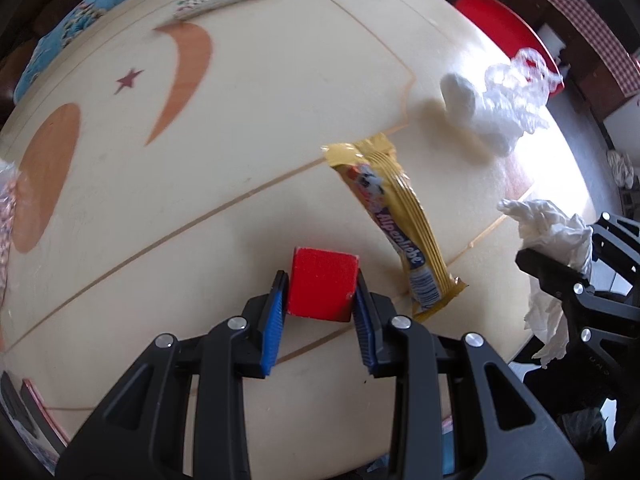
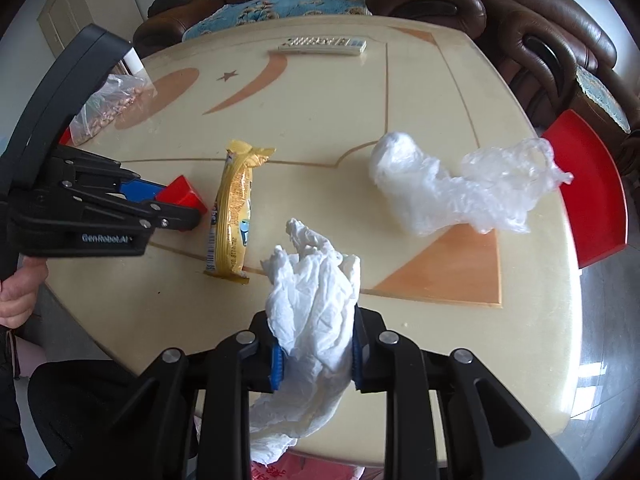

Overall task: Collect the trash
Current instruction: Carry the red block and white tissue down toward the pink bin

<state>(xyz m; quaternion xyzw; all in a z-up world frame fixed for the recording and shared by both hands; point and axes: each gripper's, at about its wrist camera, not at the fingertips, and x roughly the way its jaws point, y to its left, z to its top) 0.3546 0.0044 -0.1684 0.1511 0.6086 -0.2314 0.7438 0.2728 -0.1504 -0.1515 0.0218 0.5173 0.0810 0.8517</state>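
1. The left gripper (image 1: 320, 300) is clamped on a red block (image 1: 322, 284) resting on the table (image 1: 240, 140); the right gripper (image 2: 316, 354) pinches a crumpled tissue (image 2: 316, 300).
2. Both should lift straight up, keeping clear of the yellow wrapper (image 2: 234, 208).
3. Both grippers point steeply downward, the plastic bag (image 2: 460, 188) lying beyond.

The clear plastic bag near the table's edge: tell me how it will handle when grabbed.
The clear plastic bag is thin and crumpled, so it probably weighs little and collapses under a pinch. Loose folds trail sideways; part would likely dangle or drag. Its glossy film may slip.
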